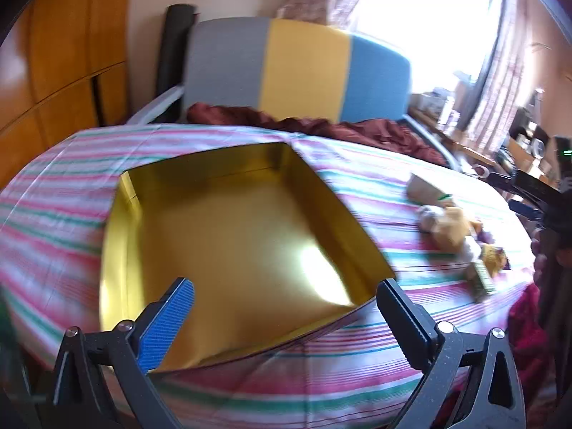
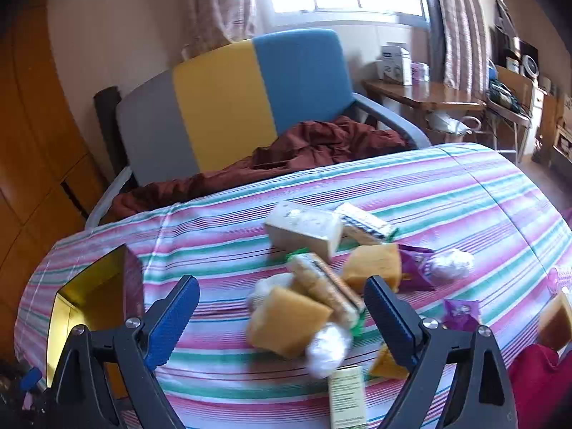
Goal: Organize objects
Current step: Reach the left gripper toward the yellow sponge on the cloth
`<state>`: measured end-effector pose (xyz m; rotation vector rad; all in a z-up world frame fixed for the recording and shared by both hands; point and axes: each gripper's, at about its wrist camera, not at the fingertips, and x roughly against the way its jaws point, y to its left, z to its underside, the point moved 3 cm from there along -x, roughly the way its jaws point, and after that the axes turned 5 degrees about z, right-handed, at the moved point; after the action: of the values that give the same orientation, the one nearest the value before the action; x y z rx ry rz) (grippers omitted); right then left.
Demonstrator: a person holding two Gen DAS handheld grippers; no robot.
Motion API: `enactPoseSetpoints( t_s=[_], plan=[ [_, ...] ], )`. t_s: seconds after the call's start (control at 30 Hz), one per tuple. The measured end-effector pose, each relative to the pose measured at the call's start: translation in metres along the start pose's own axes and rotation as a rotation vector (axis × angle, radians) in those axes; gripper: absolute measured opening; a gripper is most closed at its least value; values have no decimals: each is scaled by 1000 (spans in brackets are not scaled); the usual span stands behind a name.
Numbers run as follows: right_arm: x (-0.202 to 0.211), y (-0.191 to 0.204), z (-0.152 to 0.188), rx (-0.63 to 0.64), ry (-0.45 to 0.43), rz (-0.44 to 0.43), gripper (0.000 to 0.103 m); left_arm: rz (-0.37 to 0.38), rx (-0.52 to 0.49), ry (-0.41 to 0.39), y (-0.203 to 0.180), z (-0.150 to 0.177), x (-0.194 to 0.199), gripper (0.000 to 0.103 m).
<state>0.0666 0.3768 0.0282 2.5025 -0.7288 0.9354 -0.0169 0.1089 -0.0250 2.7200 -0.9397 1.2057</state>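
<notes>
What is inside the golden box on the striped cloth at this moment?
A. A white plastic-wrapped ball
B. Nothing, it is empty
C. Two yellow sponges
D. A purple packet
B: in the left wrist view the golden box shows only its bare shiny floor, while the snack pile lies outside it on the striped cloth.

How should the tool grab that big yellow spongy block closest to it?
Take the yellow spongy block across its two flat side faces, coming down from above with the open right tool. It lies flat atop the pile, and a clear-wrapped white lump crowds its near right corner, so grip toward the freer left end.
</notes>
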Motion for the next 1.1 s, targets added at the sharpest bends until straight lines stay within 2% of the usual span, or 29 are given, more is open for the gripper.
enactPoseSetpoints(
  t_s=[0.17, 0.3, 0.43, 0.6, 0.9, 1.1],
  plan=[
    [-15, -70, -7, -121, 16, 111, 95, 71, -86, 19, -37, -14, -15, 103],
    [-23, -107, 3, -244, 22, 133, 95, 138, -160, 33, -75, -26, -30, 103],
    [-25, -114, 2, -305, 23, 117, 95, 201, -195, 79, -109, -33, -54, 102],
    [-30, -113, 4, -325, 53, 84, 95, 268, -226, 142, -147, -33, -88, 93],
    [-39, -94, 4, -234, 88, 40, 95, 328, -175, 239, -181, -33, -158, 83],
    [-46, -87, 6, -201, 119, 27, 95, 349, -170, 269, -195, -34, -194, 83]
  ],
)
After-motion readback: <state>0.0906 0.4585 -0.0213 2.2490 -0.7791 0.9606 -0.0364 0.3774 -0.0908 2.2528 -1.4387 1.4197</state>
